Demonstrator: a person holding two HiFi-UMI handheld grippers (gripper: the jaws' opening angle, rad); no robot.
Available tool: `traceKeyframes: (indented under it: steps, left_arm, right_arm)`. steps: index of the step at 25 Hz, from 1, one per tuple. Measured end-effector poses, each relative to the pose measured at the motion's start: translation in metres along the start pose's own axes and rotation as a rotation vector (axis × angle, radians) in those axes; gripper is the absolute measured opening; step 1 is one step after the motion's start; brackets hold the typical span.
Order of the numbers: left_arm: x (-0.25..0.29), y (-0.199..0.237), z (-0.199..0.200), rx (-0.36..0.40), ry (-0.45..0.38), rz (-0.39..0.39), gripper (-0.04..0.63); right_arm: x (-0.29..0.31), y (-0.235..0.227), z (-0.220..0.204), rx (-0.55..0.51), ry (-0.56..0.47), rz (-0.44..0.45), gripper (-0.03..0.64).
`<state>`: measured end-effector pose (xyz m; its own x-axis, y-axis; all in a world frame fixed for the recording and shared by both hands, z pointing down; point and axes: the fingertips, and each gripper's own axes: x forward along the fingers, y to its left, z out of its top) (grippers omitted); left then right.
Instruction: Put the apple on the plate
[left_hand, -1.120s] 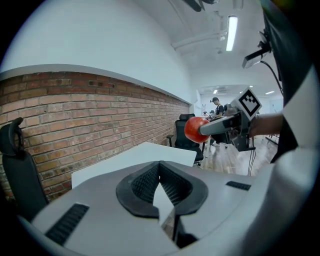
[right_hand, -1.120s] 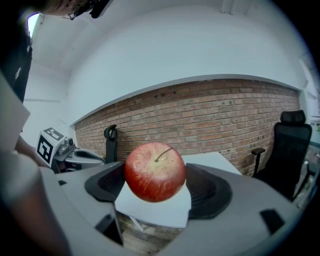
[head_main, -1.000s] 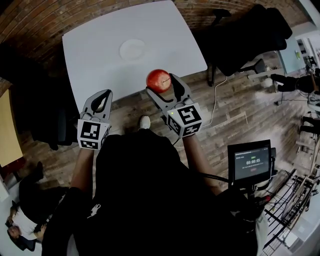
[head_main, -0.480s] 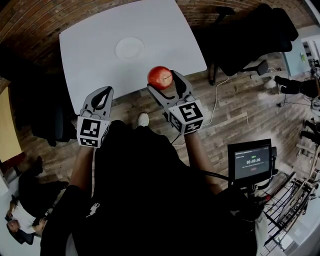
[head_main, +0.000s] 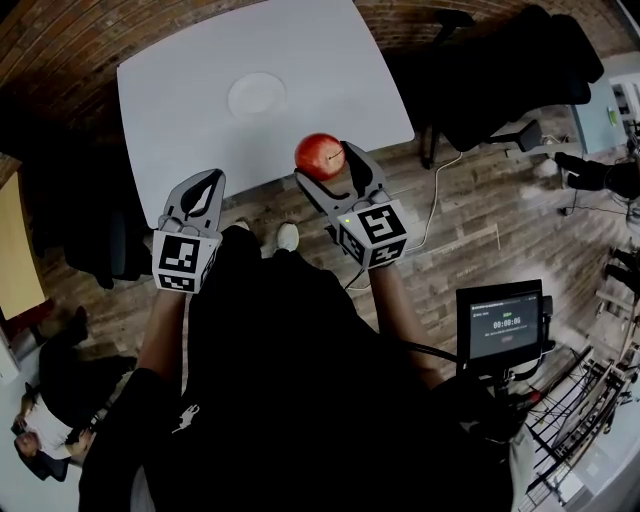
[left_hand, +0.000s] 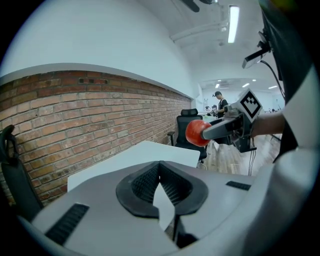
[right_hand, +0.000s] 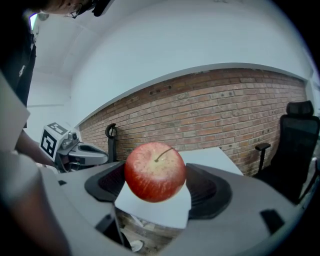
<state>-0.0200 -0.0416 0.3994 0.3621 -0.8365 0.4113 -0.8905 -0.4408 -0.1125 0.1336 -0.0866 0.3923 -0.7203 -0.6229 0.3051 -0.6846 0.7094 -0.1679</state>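
While the head view looks steeply down, the right gripper is clamped on the red apple at frame centre, by the near edge of the table; the plate sits upper left, well apart. In the left gripper view, the left gripper has its tips together, holding nothing. In the right gripper view, the pads press the apple's sides, stem up; it is probably firm, smooth and easily bruised, so gripping its widest part suits
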Motion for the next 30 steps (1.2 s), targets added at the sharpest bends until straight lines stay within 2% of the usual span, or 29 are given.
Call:
traceKeyframes:
  steps: [13, 22, 24, 27, 30]
  left_arm:
    - [0.001, 0.008, 0.015, 0.042, -0.014, 0.002, 0.007]
    - [0.001, 0.007, 0.017, 0.033, -0.034, 0.002, 0.006]
    - [0.020, 0.017, 0.015, 0.022, -0.026, -0.006, 0.008]
    - [0.080, 0.058, 0.009, -0.004, -0.001, -0.030, 0.008]
    - [0.096, 0.074, 0.006, -0.011, 0.009, -0.046, 0.006]
  right_arm:
    - [0.008, 0.005, 0.008, -0.009, -0.011, 0.012, 0.373]
    - [0.009, 0.009, 0.015, -0.035, -0.014, 0.018, 0.373]
    - [0.027, -0.004, 0.012, -0.031, 0.002, 0.016, 0.373]
    - [0.088, -0.042, 0.013, -0.014, 0.039, 0.007, 0.373]
    - [0.108, -0.049, 0.015, -0.016, 0.054, 0.002, 0.373]
